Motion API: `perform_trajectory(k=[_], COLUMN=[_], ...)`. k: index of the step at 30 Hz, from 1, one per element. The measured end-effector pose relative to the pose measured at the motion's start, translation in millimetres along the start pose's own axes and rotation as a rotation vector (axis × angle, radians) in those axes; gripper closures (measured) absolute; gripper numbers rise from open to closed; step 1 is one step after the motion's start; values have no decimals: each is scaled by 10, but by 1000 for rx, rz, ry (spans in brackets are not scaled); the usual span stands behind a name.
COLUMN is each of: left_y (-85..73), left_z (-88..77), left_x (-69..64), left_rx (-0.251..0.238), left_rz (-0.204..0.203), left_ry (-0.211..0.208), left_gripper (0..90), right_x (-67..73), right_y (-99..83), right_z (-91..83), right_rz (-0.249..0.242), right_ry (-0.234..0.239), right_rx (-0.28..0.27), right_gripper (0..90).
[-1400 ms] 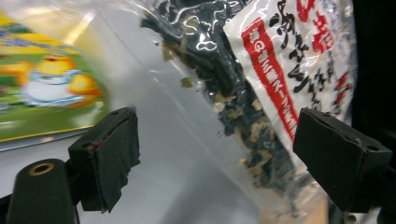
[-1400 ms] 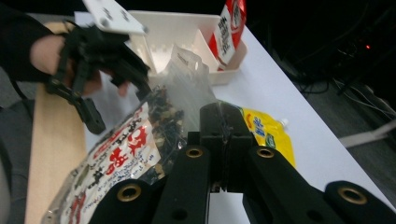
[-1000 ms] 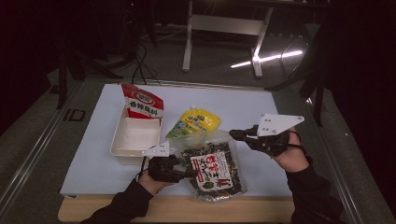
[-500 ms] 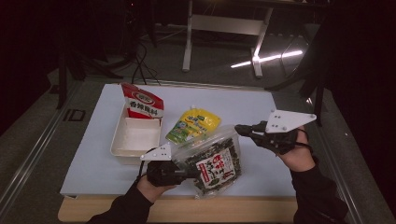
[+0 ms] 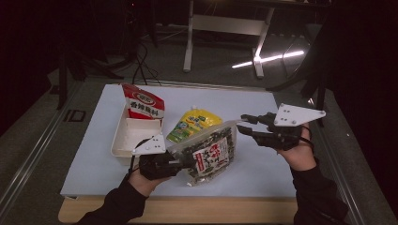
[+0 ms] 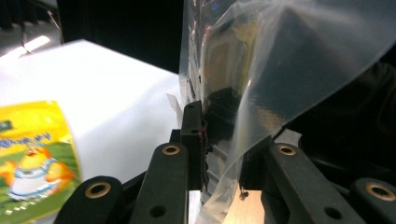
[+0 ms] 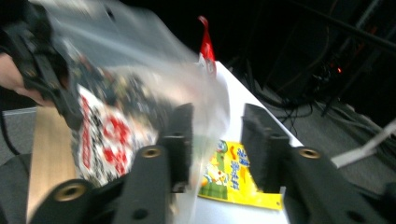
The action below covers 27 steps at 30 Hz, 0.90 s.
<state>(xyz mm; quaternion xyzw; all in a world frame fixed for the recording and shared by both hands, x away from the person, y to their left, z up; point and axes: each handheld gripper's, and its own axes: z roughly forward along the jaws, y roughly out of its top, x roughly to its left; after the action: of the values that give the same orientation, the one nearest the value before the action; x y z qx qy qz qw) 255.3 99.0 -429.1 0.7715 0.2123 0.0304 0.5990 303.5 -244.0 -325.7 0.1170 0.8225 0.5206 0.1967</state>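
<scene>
A: Near the desk's front edge, left gripper (image 5: pixel 180 161) has its fingers clamped on the seaweed bag (image 5: pixel 211 152), lifted and tilted. Right gripper (image 5: pixel 248 125)?

B: Fingers apart and just been opening, bag's clear top edge between them, unpinched. One-sided hold; the slick film could slip and drop onto the yellow pouch (image 5: pixel 195 123).

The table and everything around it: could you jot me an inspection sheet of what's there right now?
Surface: white table top, wooden front edge.
Job's things: clear seaweed bag lifted, tilted.
Clutter: yellow pouch lying flat; red packet standing in white tray.
Grippers: left gripper shut on the bag's edge; right gripper just opening, jaws apart around the bag's other edge.
Cables: some on the floor beyond the table.
Surroundings: dark room, metal stand behind.
</scene>
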Motion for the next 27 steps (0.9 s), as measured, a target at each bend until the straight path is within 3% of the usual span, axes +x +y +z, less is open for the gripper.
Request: perform_trajectory(k=[10, 19, 24, 27], left_y=[161, 236, 276, 306], left_z=[-264, -534, -679, -838], left_x=[56, 118, 152, 227], left_rx=[-9, -16, -19, -22], left_rz=[31, 46, 56, 57], left_ry=[43, 104, 121, 154], left_gripper=[777, 776, 776, 776], right_x=[-24, -22, -23, -32], right_y=[-288, -627, -793, -890], right_z=[162, 265, 273, 269], right_rz=[85, 202, 258, 284], right_ry=[-8, -15, 30, 40], right_rx=[22, -21, -47, -55], right_gripper=[494, 277, 195, 165])
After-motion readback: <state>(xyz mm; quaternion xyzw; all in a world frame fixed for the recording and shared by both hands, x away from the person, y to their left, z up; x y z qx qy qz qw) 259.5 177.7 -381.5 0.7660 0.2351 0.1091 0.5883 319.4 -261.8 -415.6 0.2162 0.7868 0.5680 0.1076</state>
